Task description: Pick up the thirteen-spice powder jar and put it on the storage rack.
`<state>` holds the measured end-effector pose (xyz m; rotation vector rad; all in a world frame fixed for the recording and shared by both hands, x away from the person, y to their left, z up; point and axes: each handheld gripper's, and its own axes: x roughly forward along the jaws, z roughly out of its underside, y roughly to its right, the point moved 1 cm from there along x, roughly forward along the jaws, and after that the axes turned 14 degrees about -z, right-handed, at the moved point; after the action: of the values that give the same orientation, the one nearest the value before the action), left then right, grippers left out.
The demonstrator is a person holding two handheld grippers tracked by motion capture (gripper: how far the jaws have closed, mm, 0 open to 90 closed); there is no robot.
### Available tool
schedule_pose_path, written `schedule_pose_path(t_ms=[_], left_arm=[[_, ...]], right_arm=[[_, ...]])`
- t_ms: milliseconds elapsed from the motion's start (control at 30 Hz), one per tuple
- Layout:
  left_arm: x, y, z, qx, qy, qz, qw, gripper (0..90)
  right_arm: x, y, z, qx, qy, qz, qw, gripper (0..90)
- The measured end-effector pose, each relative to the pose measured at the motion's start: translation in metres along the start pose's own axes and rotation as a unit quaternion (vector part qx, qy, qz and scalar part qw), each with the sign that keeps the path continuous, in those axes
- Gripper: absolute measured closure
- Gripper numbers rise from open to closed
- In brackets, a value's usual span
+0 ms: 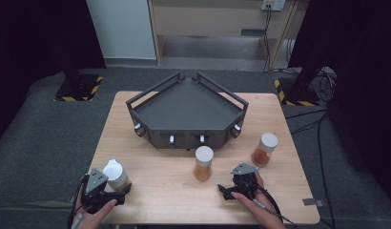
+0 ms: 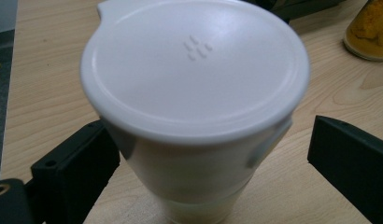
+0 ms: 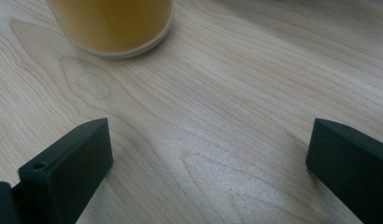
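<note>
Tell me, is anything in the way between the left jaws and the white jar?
Nothing visible. The white jar already stands between the open jaws of the left gripper, with bare wooden table around it.

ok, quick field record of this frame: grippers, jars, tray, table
left gripper: open, jaws either side of the white jar, gaps visible on both sides
white jar: upright, lid on, near-left of table
right gripper: open, nothing between the jaws, over bare wood
middle jar: orange contents, white lid, upright, just ahead of the right gripper
right jar: orange contents, white lid, upright
tray: dark, railed, nothing in it, at far centre
table: light wood
</note>
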<state>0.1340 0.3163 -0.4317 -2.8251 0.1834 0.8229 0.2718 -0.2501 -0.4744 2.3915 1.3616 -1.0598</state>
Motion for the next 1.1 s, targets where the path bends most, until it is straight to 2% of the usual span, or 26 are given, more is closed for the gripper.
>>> schedule_pose_path(t_ms=[1100], left_arm=[[0.012,0.004,0.013,-0.003,-0.017,-0.001,0.9999,1.2]], right_arm=[[0.000,0.000,0.000,0.000,0.000,0.000,1.0000,0.6]])
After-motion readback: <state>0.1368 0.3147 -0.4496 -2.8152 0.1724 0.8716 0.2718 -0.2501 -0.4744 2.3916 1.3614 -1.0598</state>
